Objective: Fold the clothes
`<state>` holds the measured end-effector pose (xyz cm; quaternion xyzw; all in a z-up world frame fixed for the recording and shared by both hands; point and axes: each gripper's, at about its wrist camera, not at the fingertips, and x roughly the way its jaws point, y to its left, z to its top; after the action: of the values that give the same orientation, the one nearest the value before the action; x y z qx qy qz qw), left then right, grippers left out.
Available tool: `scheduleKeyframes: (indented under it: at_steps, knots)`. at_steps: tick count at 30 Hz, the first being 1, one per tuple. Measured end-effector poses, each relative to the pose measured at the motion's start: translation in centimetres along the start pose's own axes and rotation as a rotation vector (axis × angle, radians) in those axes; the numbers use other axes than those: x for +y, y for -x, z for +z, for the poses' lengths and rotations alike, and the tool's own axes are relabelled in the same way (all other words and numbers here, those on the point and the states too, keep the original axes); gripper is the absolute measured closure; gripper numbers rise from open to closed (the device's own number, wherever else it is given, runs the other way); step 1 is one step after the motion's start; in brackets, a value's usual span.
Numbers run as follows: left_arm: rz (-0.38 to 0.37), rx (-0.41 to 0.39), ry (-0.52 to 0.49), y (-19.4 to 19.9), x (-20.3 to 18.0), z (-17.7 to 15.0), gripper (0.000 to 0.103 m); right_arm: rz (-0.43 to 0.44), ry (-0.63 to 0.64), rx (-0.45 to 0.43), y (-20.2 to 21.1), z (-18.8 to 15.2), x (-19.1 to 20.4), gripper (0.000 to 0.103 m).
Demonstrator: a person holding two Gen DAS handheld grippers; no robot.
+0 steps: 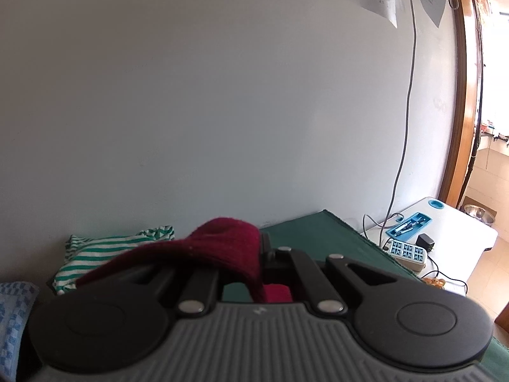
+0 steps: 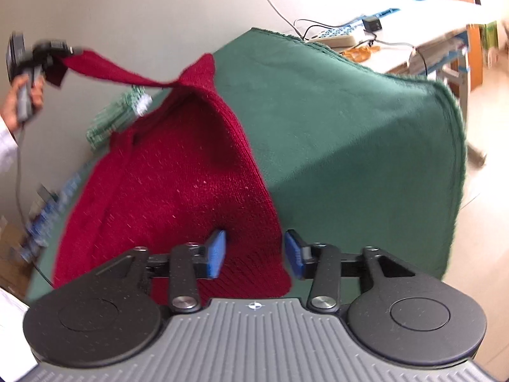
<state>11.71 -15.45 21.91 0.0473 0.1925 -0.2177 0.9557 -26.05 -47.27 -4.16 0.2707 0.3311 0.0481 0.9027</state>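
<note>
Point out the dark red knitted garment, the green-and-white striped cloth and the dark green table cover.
Dark red knitted garment [image 2: 178, 184], right wrist view, middle of its body.
Green-and-white striped cloth [image 1: 95, 254], left wrist view, its centre.
Dark green table cover [image 2: 350, 133], right wrist view, bare top.

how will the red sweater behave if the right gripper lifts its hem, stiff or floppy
Likely floppy: the red sweater sags in a curve from the left gripper to the green cloth. Its thick knit probably grips the pads rather than slipping. The right gripper is open around the hem, so a one-point lift would probably drape.
</note>
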Motion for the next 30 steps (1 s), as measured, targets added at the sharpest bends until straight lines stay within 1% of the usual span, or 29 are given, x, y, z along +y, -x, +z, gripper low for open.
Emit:
scheduleKeyframes:
  at_steps: [2, 7, 12, 14, 16, 21, 25, 28, 30]
  knots:
    - [-0.008, 0.000, 0.004, -0.1, 0.0, 0.1, 0.103, -0.026, 0.053, 0.004, 0.1, 0.2, 1.0, 0.097]
    - [0.003, -0.013, 0.041, 0.2, 1.1, 0.6, 0.103, -0.114, 0.174, 0.011, 1.3, 1.0, 3.6, 0.097]
    - [-0.003, -0.028, 0.095, 1.5, 3.2, 0.4, 0.103, -0.181, 0.317, -0.033, 3.1, 1.9, 7.1, 0.097]
    - [-0.010, -0.033, 0.121, 2.0, 4.4, 0.2, 0.103, -0.217, 0.401, -0.029, 3.3, 1.6, 8.6, 0.097]
    - [-0.003, -0.030, 0.139, 2.3, 5.6, -0.1, 0.103, -0.232, 0.457, -0.011, 3.4, 1.2, 9.7, 0.097]
    - [0.023, -0.010, 0.173, 2.4, 8.5, -1.1, 0.103, -0.235, 0.546, 0.049, 2.6, -0.4, 12.0, 0.098]
    - [0.052, 0.021, 0.184, 2.2, 10.2, -3.0, 0.103, -0.233, 0.592, 0.104, 1.6, -2.3, 13.2, 0.098]
    - [0.077, 0.047, 0.191, 2.1, 11.4, -4.6, 0.103, -0.212, 0.576, 0.158, 0.1, -3.8, 13.4, 0.097]
    - [0.093, 0.064, 0.195, 2.1, 12.2, -5.6, 0.103, -0.179, 0.530, 0.223, -0.9, -4.8, 13.3, 0.096]
